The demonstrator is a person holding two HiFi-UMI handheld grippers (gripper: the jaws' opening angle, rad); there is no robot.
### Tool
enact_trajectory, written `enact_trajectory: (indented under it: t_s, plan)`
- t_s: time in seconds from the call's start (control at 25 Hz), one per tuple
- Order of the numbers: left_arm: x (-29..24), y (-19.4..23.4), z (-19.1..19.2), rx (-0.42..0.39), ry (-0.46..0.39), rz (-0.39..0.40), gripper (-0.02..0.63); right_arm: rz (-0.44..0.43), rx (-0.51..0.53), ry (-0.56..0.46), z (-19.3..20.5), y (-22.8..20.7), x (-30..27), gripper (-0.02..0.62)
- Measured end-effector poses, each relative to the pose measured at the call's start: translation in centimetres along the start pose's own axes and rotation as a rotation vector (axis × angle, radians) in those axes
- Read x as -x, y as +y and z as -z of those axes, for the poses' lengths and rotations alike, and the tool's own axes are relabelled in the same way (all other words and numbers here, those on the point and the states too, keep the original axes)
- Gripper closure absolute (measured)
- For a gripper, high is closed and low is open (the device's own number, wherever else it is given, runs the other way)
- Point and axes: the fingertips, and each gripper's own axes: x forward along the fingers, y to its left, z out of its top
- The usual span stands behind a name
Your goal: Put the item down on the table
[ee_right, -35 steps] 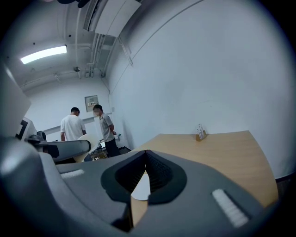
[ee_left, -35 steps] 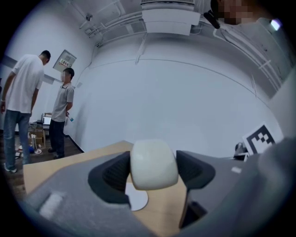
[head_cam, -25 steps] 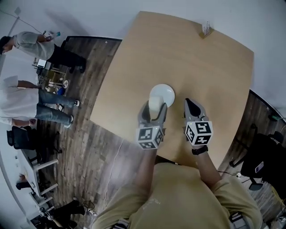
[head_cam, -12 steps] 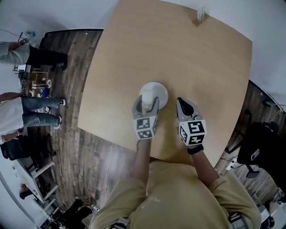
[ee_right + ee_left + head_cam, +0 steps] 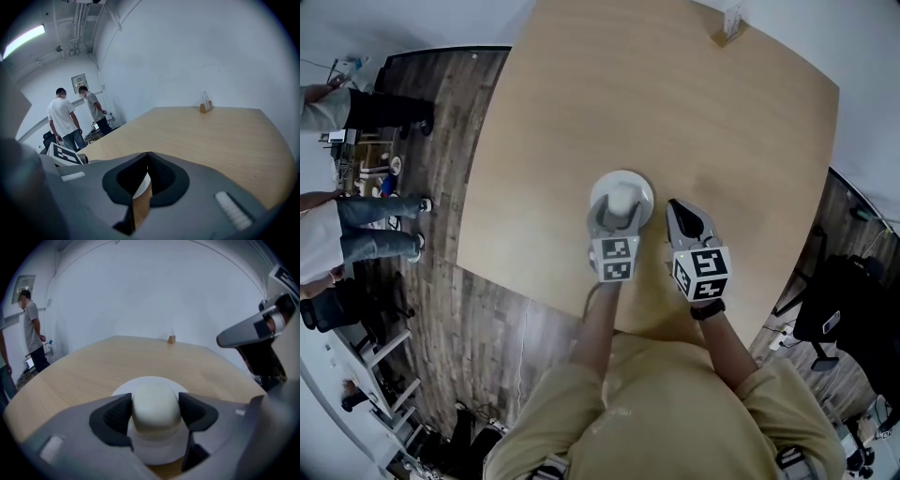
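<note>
A white cup (image 5: 622, 200) (image 5: 155, 416) is held between the jaws of my left gripper (image 5: 620, 208) (image 5: 155, 414), which is shut on it. It hangs over a white saucer (image 5: 605, 186) (image 5: 123, 388) on the wooden table (image 5: 675, 112); whether cup and saucer touch I cannot tell. My right gripper (image 5: 682, 214) (image 5: 147, 159) is to the right of the saucer, shut, its tips meeting with nothing between them. A strip of the saucer (image 5: 142, 185) shows through the hollow behind its tips.
A small wooden card holder (image 5: 731, 22) (image 5: 171, 339) (image 5: 205, 107) stands at the table's far edge. People (image 5: 342, 225) (image 5: 65, 119) stand on the wood floor to the left. A dark chair (image 5: 853, 309) is at the right. The table's near edge (image 5: 534, 291) runs just below the grippers.
The left gripper with the cup has moved right and forward, from the saucer's near-left edge to over its middle. The right gripper has barely moved.
</note>
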Motion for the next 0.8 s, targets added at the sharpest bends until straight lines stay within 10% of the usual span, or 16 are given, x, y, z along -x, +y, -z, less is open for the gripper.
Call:
enact_trajectory:
  t_s: [0.32,0.8]
  plan:
    - [0.0,0.0,0.8,0.007,0.046,-0.023,0.296,0.016,0.000,-0.002,-0.1,-1.5,1.3,0.589]
    - [9.0,-0.6,-5.0,0.072,-0.143,-0.083,0.296,-0.019,0.036,-0.129,-3.0,1.5,8.0,0.588]
